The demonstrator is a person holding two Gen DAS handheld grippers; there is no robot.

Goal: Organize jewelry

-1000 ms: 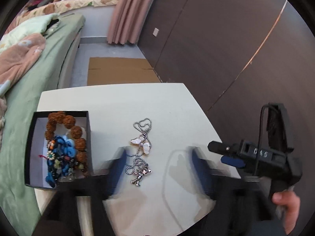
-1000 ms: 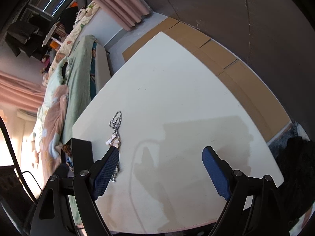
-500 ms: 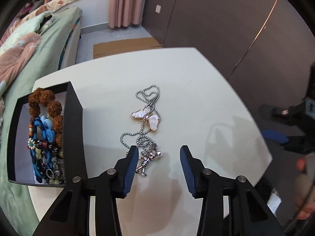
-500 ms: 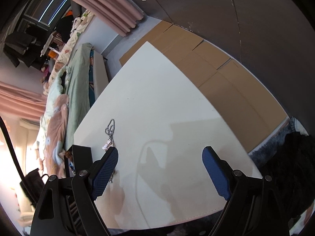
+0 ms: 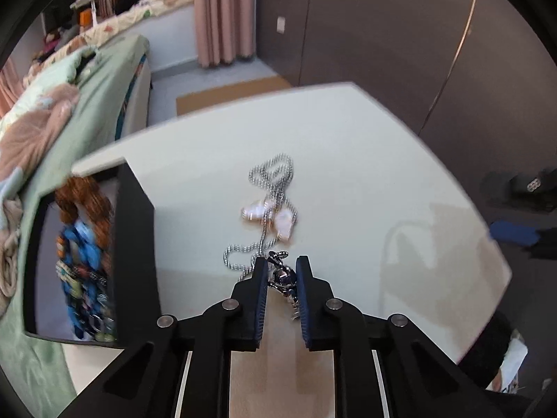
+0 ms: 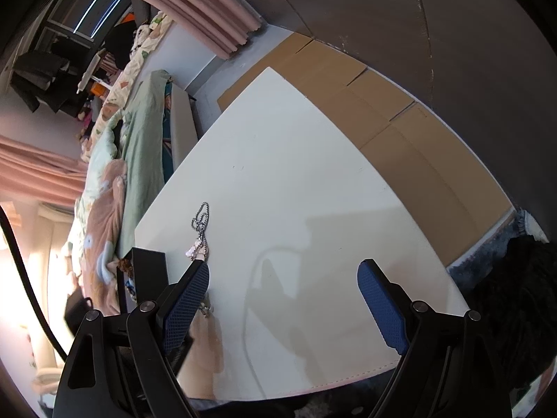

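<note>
A silver ball-chain necklace [image 5: 271,174] with pink shell pieces [image 5: 283,224] and a small metal figure pendant [image 5: 282,277] lies on the white table [image 5: 348,174]. My left gripper [image 5: 281,268] is closing on the pendant, its blue pads touching it on both sides. To the left stands a black box [image 5: 135,244] holding a brown bead bracelet [image 5: 87,202] and blue bracelets [image 5: 83,244]. My right gripper [image 6: 283,275] hovers open and empty over the table's near part, with the necklace [image 6: 200,223] and box [image 6: 149,268] to its left. Its blue pad [image 5: 515,233] shows at the left view's right edge.
A bed with a green and pink quilt [image 5: 69,104] runs along the table's left side. Flattened cardboard [image 6: 400,111] lies on the floor beyond the table, below a dark wardrobe wall [image 5: 383,35]. Pink curtains [image 5: 222,14] hang at the back.
My left gripper came down over the necklace and its jaws narrowed from wide apart to closing around the figure pendant. The right gripper stayed in place, open.
</note>
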